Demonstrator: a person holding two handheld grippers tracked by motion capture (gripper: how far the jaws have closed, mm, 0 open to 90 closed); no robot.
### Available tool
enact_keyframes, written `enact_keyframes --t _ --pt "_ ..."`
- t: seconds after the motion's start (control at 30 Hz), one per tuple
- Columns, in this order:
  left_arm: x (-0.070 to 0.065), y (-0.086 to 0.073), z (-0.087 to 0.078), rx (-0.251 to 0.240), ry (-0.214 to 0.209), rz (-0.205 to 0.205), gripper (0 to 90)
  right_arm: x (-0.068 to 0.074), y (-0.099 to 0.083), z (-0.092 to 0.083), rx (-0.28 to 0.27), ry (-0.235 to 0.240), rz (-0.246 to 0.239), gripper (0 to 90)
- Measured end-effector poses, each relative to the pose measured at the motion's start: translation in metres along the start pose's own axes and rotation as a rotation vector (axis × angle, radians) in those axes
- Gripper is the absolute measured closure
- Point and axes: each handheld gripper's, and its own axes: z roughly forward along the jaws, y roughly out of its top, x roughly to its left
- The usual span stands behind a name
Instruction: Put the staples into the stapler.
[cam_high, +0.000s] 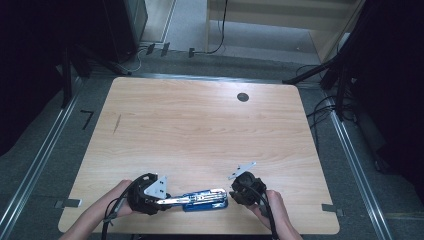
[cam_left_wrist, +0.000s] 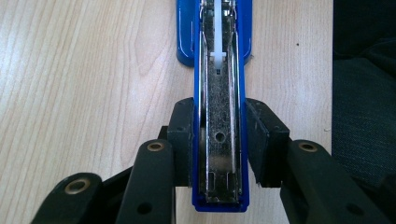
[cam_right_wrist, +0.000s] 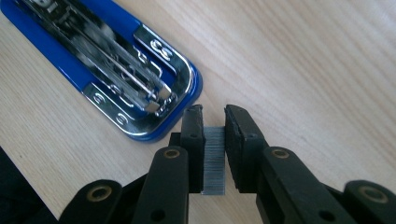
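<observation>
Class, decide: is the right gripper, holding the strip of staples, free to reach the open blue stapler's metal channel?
Probably yes. The right gripper holds the grey staple strip just beside the open blue stapler, with bare table between, while the left gripper clamps the stapler.

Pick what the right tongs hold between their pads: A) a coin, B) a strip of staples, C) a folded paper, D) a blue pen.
B: in the right gripper view, the right tongs clamp a grey strip of staples beside the opened blue stapler.
</observation>
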Motion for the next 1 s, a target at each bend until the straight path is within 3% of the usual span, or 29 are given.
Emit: enact_keyframes --t 0.17,0.6,1.0 --pt "0.002 0.001 0.000 0.007 -0.004 0.009 66.8 -0.002 0.004 -0.002 -0.021 0.025 -0.018 78.9" --pt "0.004 0.002 0.000 0.016 -0.006 0.022 66.7 -0.007 0.012 -0.012 -0.071 0.027 -0.038 78.9" --pt "0.005 0.002 0.000 0.016 -0.006 0.024 66.6 -0.008 0.023 -0.019 -0.118 0.044 -0.111 78.9"
